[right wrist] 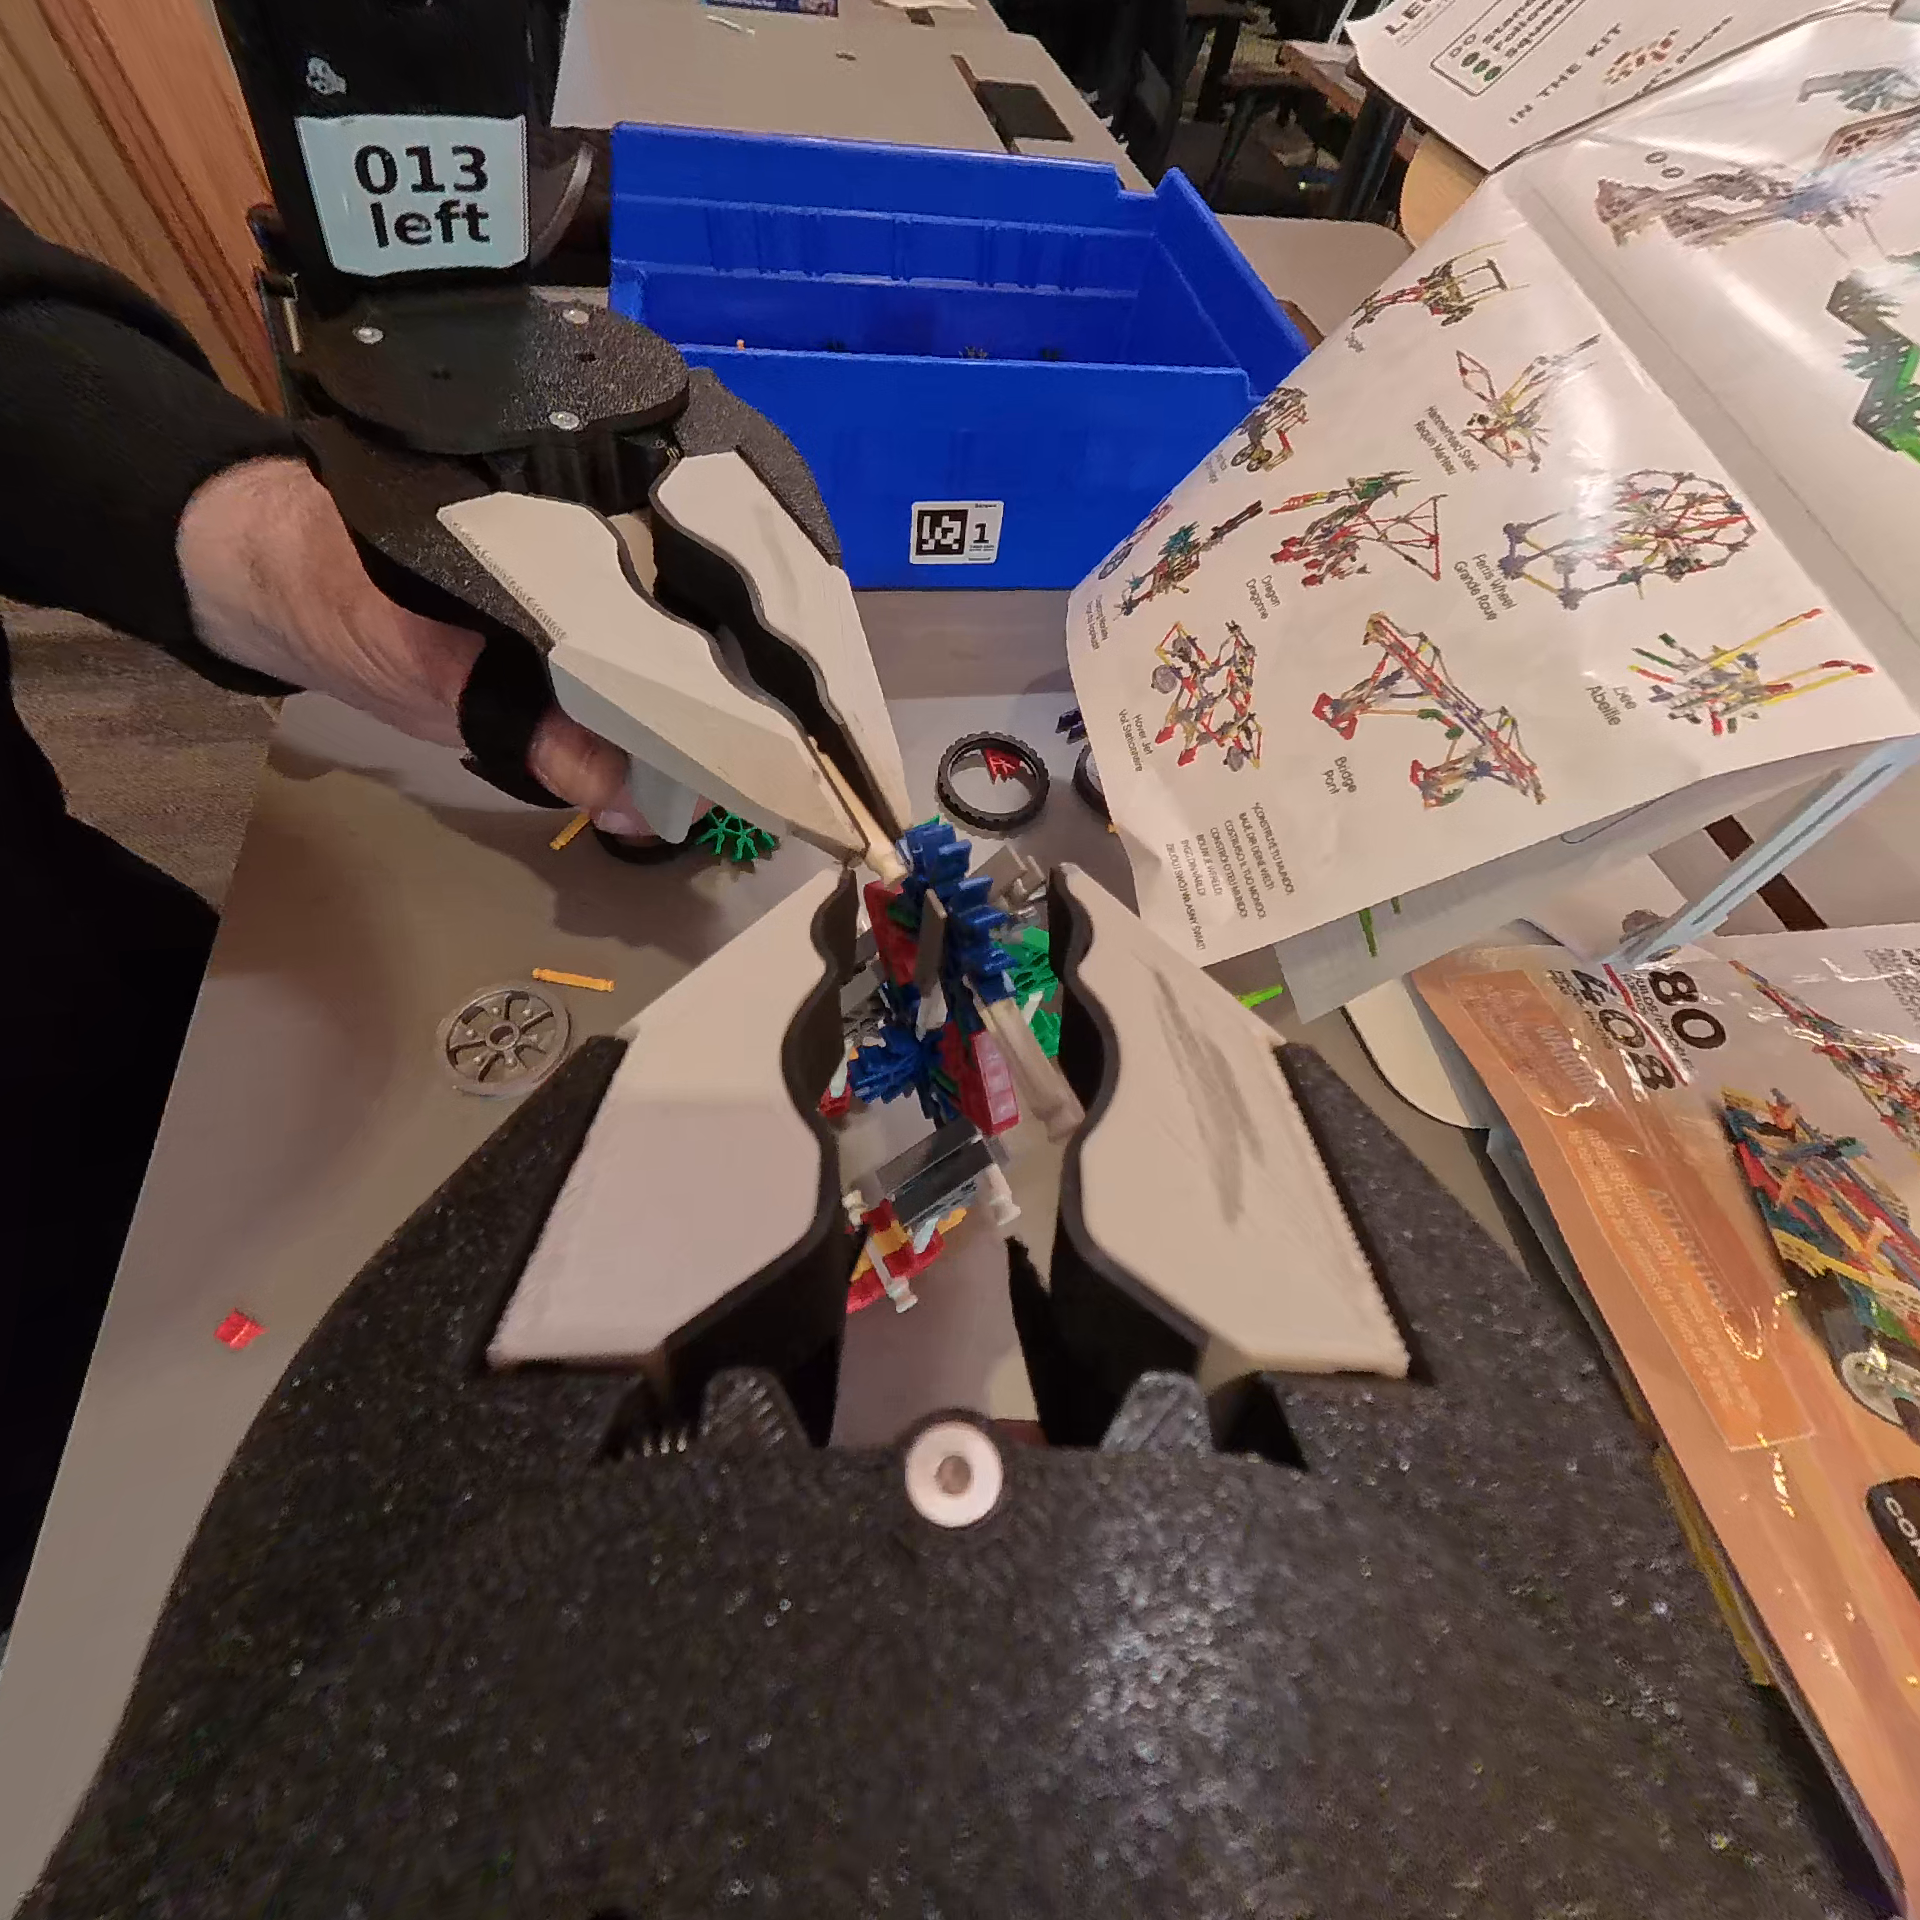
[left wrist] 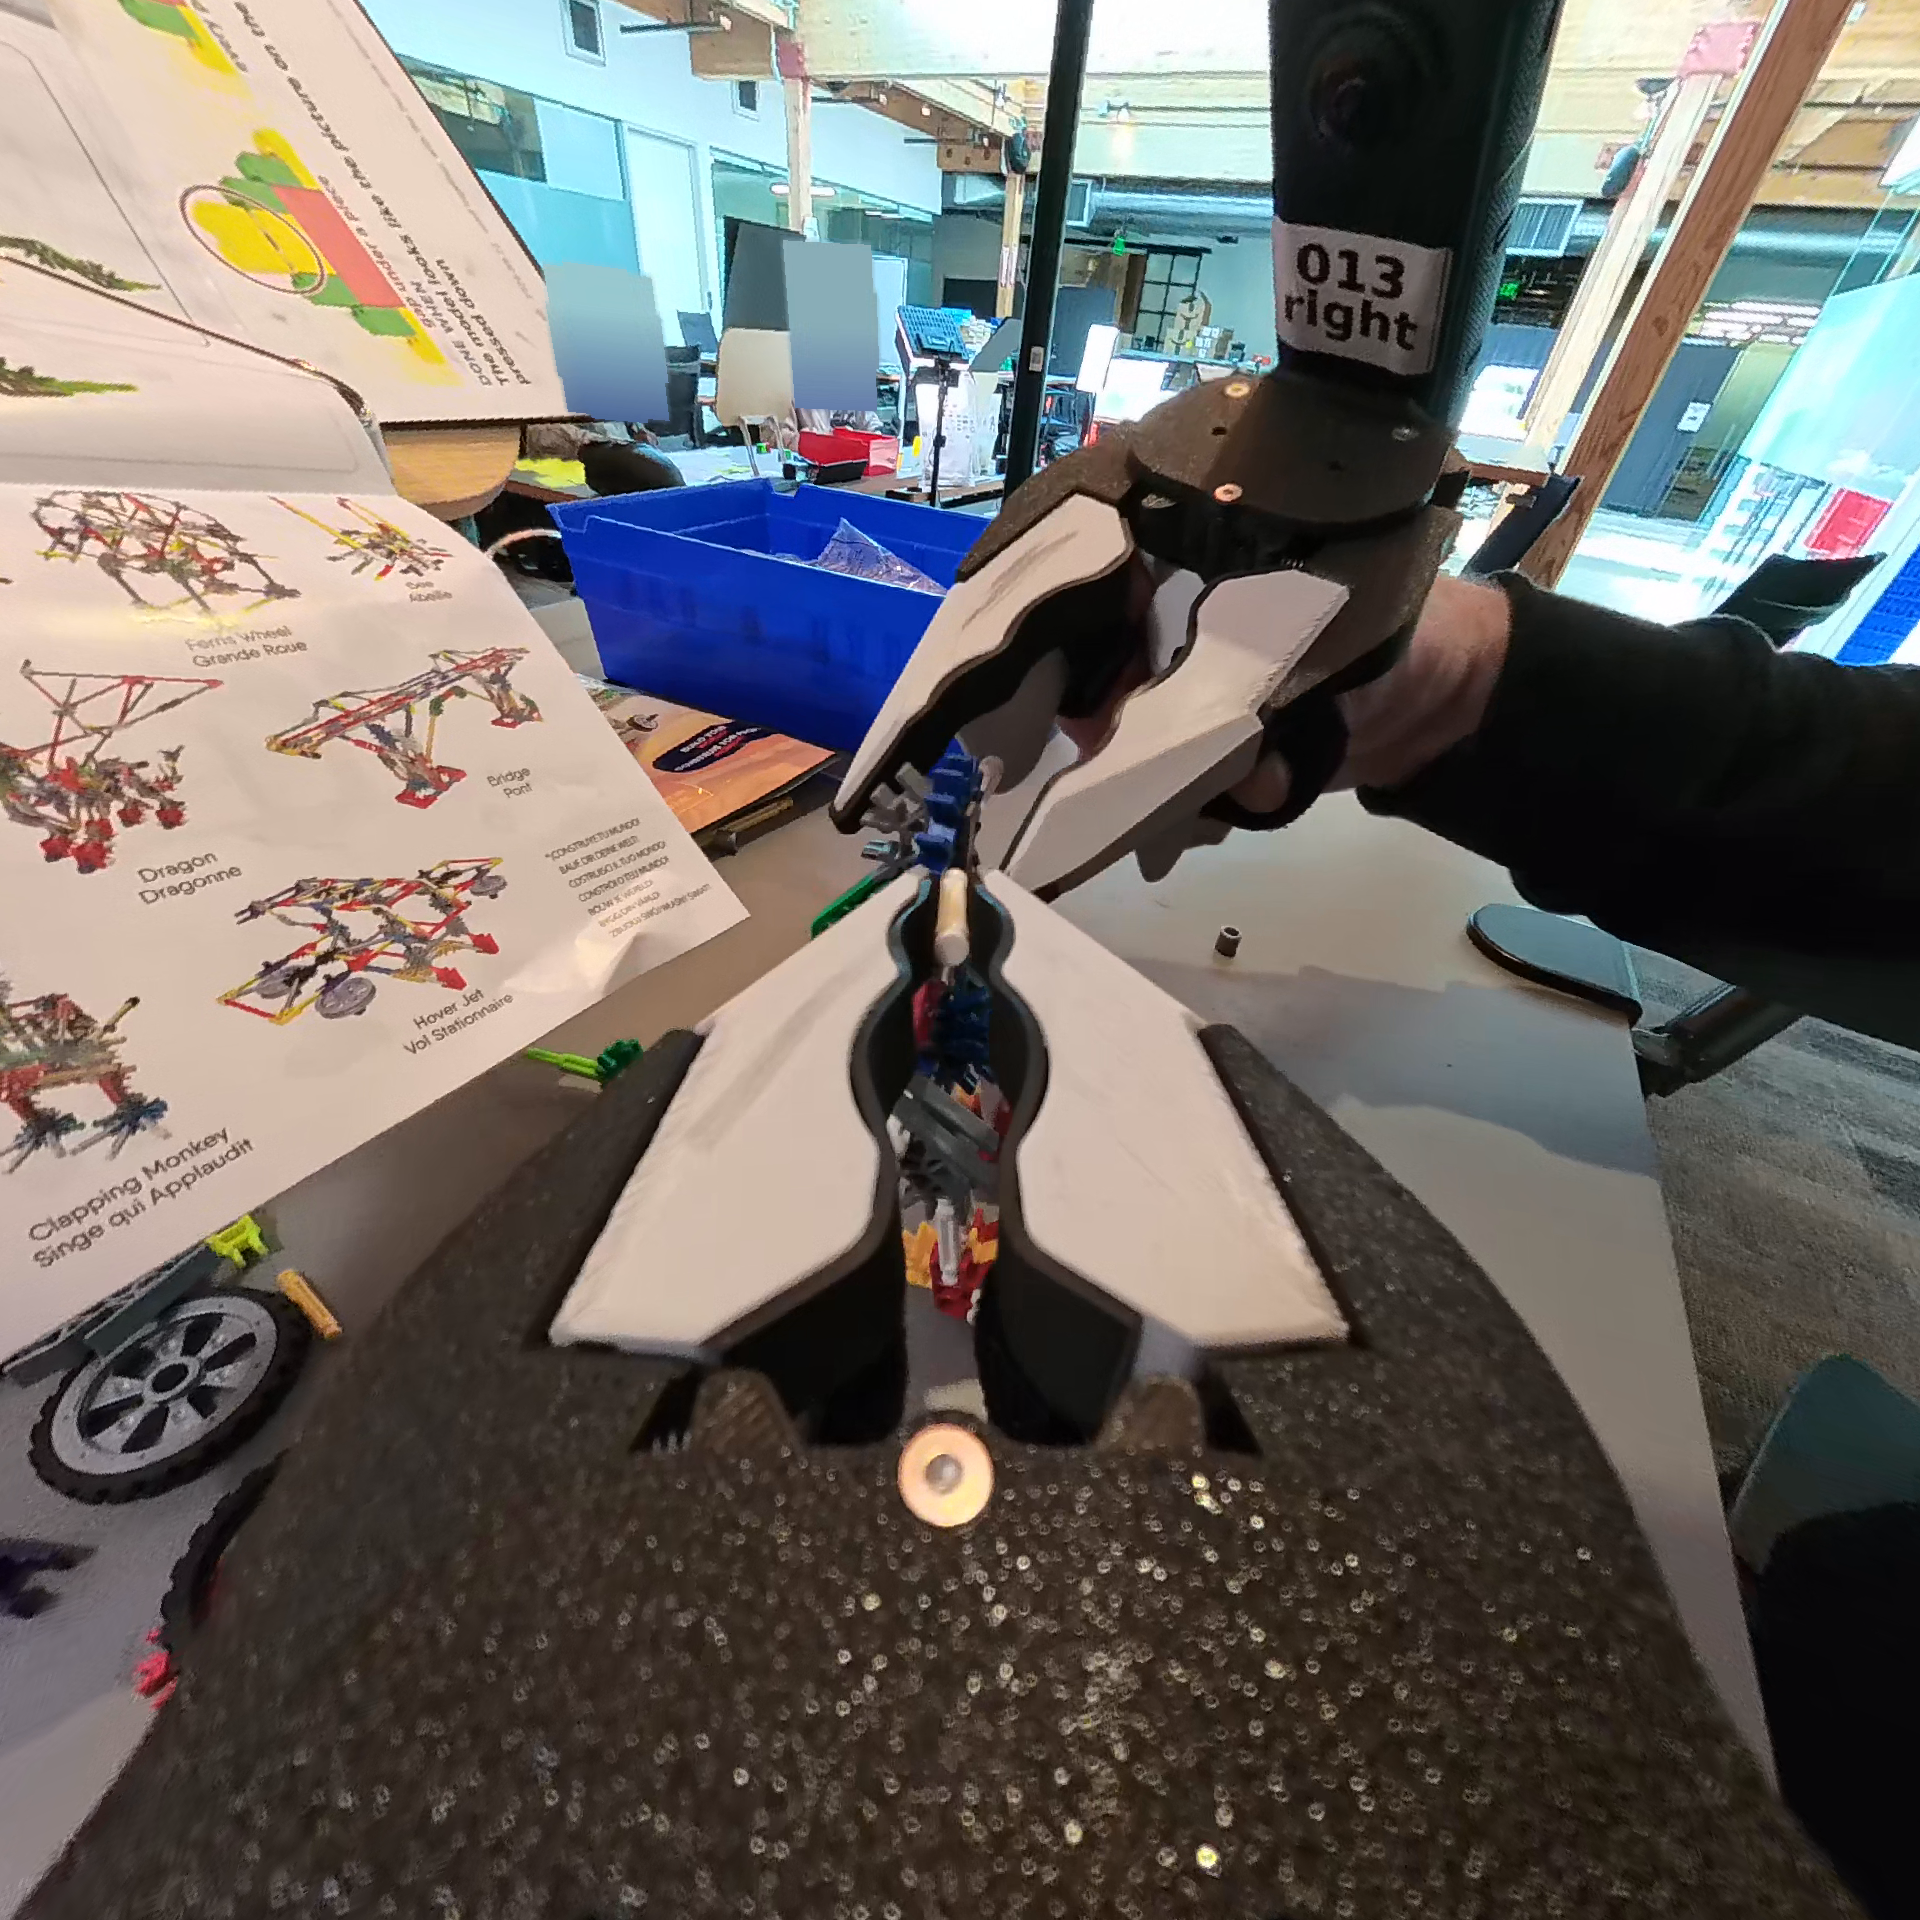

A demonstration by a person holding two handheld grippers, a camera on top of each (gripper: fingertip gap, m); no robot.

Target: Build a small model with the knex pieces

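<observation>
Model [right wrist: 940, 1039]: multicoloured rod-and-connector build, on the table [right wrist: 343, 935] between both grippers.
Left gripper [left wrist: 951, 883]: jaws clamped on a cream rod [left wrist: 953, 914] touching the model's blue gear [right wrist: 951, 883].
Right gripper [right wrist: 951, 883]: jaws apart, straddling the model.
Behind: blue bin [right wrist: 935, 416].

An open-plan workshop office is stretching behind the grey table [left wrist: 1351, 1039], showing timber beams [left wrist: 1704, 270], distant desks and a blue parts bin [left wrist: 727, 613].

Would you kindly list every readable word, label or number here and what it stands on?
I will not quote writing; these bear it.
White label on right gripper's black post: legible.
White label on left gripper's black post: legible.
White code sticker on blue plastic bin: legible.
White picture sheet's captions: legible.
Orange bagged booklet: partly glared.
</observation>
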